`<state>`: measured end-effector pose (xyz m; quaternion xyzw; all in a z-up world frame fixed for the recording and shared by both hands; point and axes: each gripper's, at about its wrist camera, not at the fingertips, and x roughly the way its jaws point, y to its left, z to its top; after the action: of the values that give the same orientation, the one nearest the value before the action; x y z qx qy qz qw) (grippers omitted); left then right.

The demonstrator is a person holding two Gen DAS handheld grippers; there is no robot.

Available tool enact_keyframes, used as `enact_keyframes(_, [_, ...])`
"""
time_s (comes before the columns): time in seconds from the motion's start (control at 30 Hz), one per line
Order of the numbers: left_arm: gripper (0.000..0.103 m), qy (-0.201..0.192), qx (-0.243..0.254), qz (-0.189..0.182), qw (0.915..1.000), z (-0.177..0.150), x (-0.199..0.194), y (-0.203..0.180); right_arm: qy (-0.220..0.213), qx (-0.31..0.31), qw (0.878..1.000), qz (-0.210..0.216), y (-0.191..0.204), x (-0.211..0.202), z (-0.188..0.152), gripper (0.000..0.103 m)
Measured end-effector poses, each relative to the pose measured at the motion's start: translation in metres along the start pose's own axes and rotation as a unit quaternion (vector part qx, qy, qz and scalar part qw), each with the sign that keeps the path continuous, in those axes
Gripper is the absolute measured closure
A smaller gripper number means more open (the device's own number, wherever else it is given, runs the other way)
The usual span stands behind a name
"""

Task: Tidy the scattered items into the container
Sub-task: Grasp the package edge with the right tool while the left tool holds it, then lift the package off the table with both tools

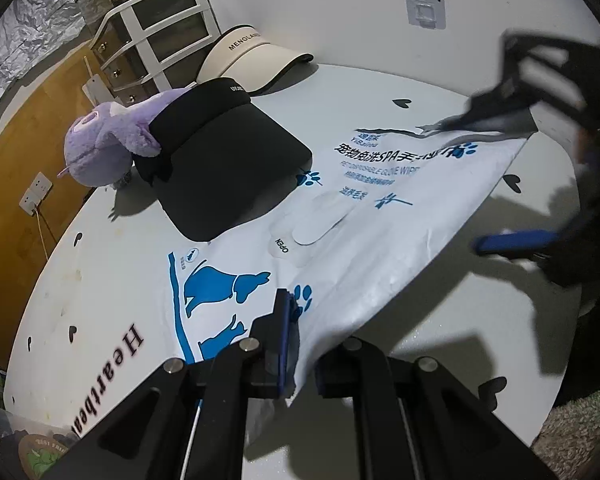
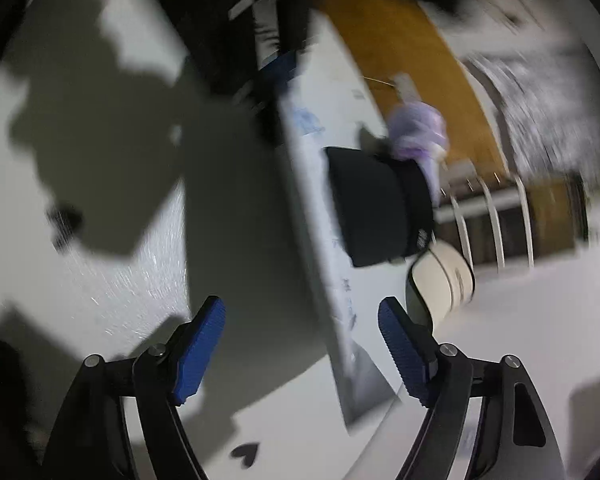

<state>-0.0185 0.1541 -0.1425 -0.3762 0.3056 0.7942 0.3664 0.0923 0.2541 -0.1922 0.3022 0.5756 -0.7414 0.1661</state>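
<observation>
My left gripper point(image 1: 300, 340) is shut on the near edge of a large white wipes pack point(image 1: 364, 216) with blue print, lifting that edge off the round white table point(image 1: 112, 280). A black visor point(image 1: 228, 160) lies partly on the pack's far side, and a purple plush toy point(image 1: 100, 140) sits behind the visor. A cream visor point(image 1: 252, 60) rests by the wall. My right gripper point(image 2: 302, 344) is open and empty, its jaws on either side of the pack's edge point(image 2: 340, 320). It appears blurred in the left wrist view point(image 1: 540, 184).
A white rail and a dark drawer unit point(image 1: 156, 40) stand beyond the table against the wooden floor. A wall hook plate point(image 1: 424, 10) is on the white wall. A patterned item point(image 1: 40, 452) lies below the table's near left edge.
</observation>
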Motion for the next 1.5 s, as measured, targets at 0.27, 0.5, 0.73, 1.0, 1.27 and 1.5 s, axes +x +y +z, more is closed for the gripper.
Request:
enact_keyframes(0.27, [0.088, -0.020, 0.056, 0.038, 0.9975, -0.009, 0.002, -0.013, 0.015, -0.001, 1.000, 0.002, -0.021, 0.024, 0.000, 0.090])
enact_keyframes(0.5, [0.086, -0.030, 0.156, 0.109, 0.9812, -0.030, 0.008, -0.023, 0.013, 0.000, 1.000, 0.021, -0.025, 0.027, 0.000, 0.092])
enact_keyframes(0.73, [0.076, -0.020, 0.207, 0.147, 0.9669, -0.043, 0.023, -0.016, 0.012, 0.010, 0.999, 0.036, -0.035, 0.031, 0.000, 0.092])
enact_keyframes(1.0, [0.094, -0.029, 0.169, 0.152, 0.9735, -0.025, 0.011, -0.004, 0.014, 0.022, 0.999, 0.038, -0.056, 0.026, 0.004, 0.092])
enact_keyframes(1.27, [0.095, -0.043, 0.143, 0.183, 0.9718, -0.002, -0.017, 0.004, 0.009, 0.030, 0.999, 0.019, -0.083, 0.007, 0.009, 0.092])
enact_keyframes(1.5, [0.096, -0.041, 0.124, 0.221, 0.9664, 0.009, -0.055, 0.005, -0.010, 0.036, 0.999, 0.004, -0.103, -0.025, 0.018, 0.093])
